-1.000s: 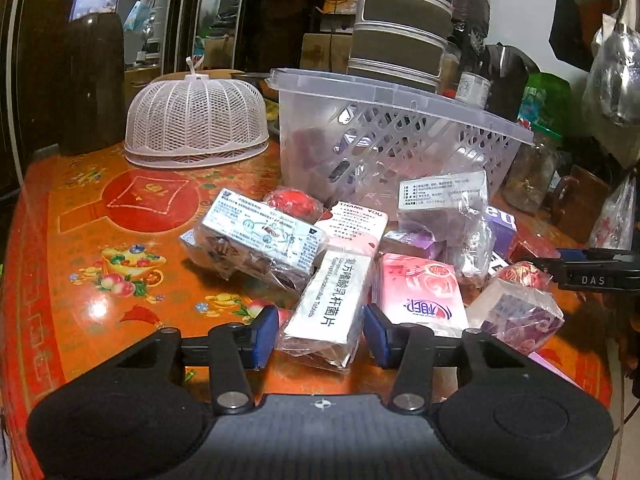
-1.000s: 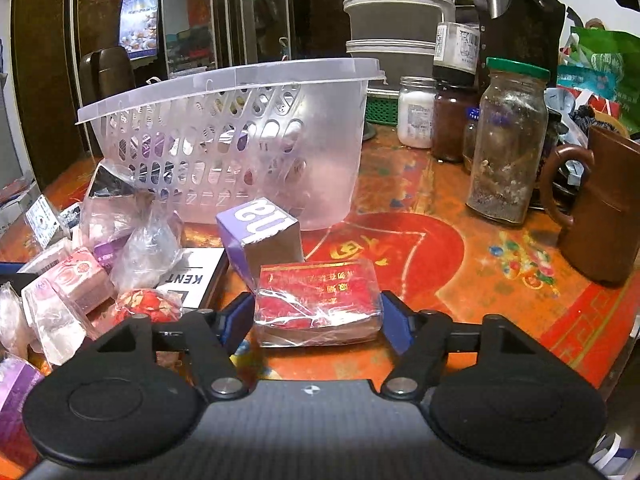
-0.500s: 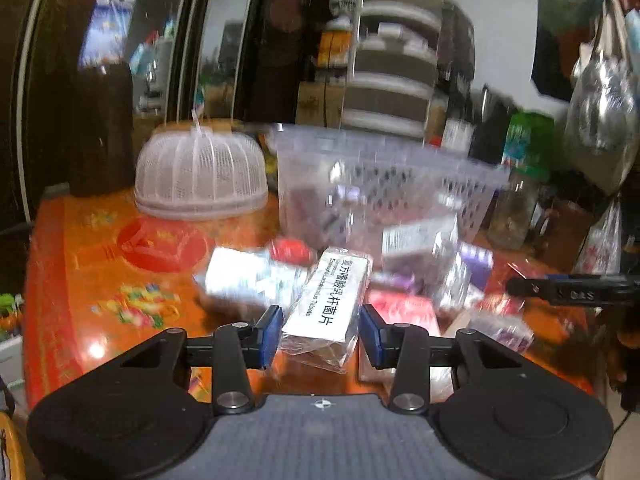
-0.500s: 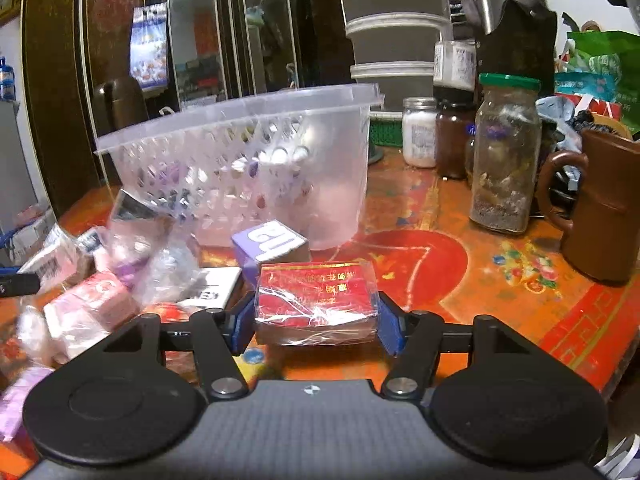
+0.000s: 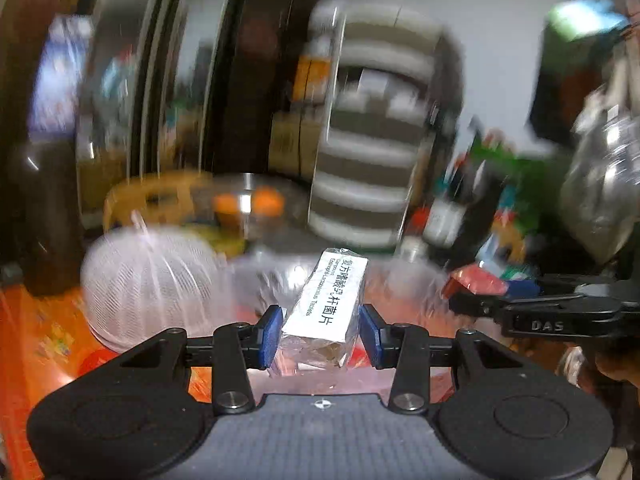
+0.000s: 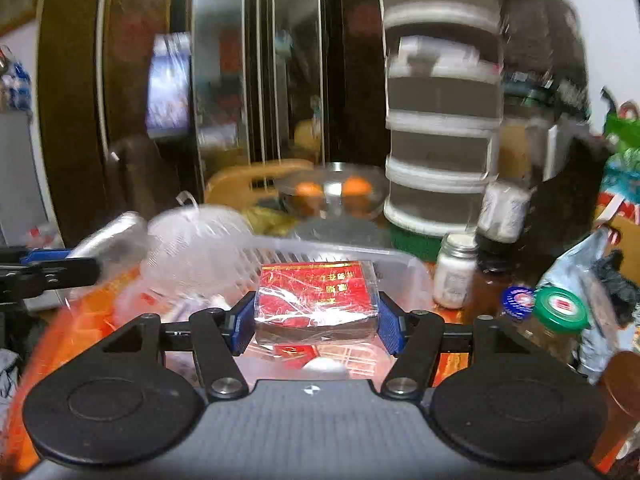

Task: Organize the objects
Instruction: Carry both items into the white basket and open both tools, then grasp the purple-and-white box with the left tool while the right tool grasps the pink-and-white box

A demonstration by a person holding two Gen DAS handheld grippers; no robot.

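The left gripper [image 5: 320,334] clamped a wrapped white tablet box [image 5: 329,300] — lifted, background blurred. The right gripper [image 6: 316,322] pinched a red packet [image 6: 317,294] above the clear basket [image 6: 404,258].

A dim, cluttered room is shown. A dark mirrored cabinet [image 6: 256,92] stands at 11 o'clock, a white wall [image 5: 500,32] at 1 o'clock, an orange patterned surface [image 5: 36,328] at 8 o'clock.
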